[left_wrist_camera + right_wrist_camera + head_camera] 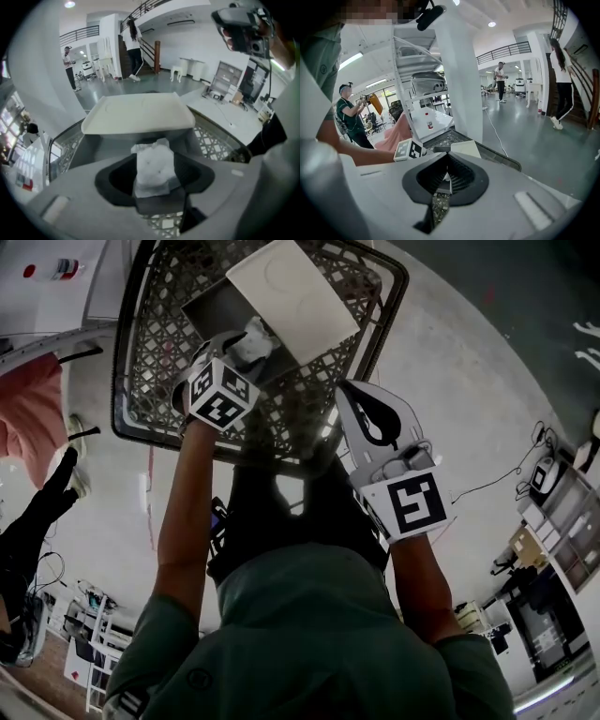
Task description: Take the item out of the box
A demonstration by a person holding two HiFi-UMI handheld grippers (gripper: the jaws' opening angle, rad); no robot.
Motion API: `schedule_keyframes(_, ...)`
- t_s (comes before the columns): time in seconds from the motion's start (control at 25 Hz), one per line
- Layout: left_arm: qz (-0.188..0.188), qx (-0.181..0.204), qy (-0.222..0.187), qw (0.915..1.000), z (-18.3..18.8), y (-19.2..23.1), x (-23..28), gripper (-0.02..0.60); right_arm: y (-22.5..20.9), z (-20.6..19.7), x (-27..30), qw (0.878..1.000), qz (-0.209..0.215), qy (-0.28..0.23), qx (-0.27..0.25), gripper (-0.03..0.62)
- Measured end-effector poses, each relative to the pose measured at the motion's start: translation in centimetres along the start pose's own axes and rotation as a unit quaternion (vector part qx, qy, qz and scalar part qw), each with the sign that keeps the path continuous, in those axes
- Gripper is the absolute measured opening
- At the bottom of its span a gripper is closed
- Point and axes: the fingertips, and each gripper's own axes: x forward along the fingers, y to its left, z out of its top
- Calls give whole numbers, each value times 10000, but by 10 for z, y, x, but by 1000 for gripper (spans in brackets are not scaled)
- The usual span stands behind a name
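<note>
In the grey box (208, 307), which sits inside a dark lattice crate (141, 352) on the floor (450, 362), lies the item (152, 169), a crumpled white bundle. In the left gripper view it is taller than it is wide, and its long axis runs along the line of the tongs, with the far end pointing toward the box's white lid (291, 294). The lid is raised and tilted over the far side of the box. In the head view the bundle shows only as a small white lump at the tip of the left tongs (236, 351), so its long axis cannot be read there. The left tongs reach steeply down into the box and stand spread wide, released, with the bundle between them. No pad can be seen pressing on it. The right tongs (446, 182) are clenched together with nothing caught in them. They hang over the near rim of the crate, well apart from the box. Apart from the bundle, nothing can be made out in the box, because the lid and the left tongs cover most of its inside. The crate shows only the box and bare lattice. The near end of the bundle is hidden behind the grey body of the left tongs, so whether it rests on the bottom of the box cannot be told. The far edge of the crate is cut off at the top of the head view, and the person's dark clothing hides its near corner.
</note>
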Motion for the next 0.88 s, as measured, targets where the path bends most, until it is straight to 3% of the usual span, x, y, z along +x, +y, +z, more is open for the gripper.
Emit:
schedule_keyframes(0.12,-79,244,348,9991,-7,-4,11,244,-3,-4,0,10000,-23,39,19,6)
schedule_keyframes(0.24,-133,379,528,9978,-10,-6,19,236,-5,-16,-3,9993,9,386,-21,6)
schedule_keyframes(0.4,-120,471,679,9965,-14,-5,28,206,-11,-7,-1,9999,-90,8,106,6)
schedule_keyframes(0.64,-74,393,607,9974,-13,-5,24,117,-13,-8,-7,9998,-124,101,71,6)
schedule_keyframes(0.88,142,367,272,9989,-5,-1,-3,69,-8,1,-13,9999,-137,23,-28,6)
